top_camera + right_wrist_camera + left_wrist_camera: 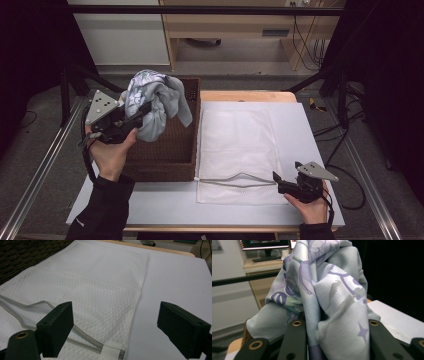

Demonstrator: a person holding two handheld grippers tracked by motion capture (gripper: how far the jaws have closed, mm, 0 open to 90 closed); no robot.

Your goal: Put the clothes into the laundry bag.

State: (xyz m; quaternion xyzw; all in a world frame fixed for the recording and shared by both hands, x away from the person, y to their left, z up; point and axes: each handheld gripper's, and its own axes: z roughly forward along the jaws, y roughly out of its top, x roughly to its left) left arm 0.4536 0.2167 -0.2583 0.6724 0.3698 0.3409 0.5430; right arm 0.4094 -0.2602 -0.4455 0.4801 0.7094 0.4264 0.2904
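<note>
We count one patterned garment (155, 102), one woven basket (167, 150), one white mesh laundry bag (237, 145), one desk (310, 145), and two grippers: left (142, 112), right (276, 177).

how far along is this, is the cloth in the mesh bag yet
Not yet. Done: the left gripper has the patterned cloth clamped and lifted above the wicker basket. In hand: the right gripper sits open at the near right corner of the white mesh bag, by its zipper, holding nothing. Left: probably opening the flat bag and putting the cloth inside.
</note>
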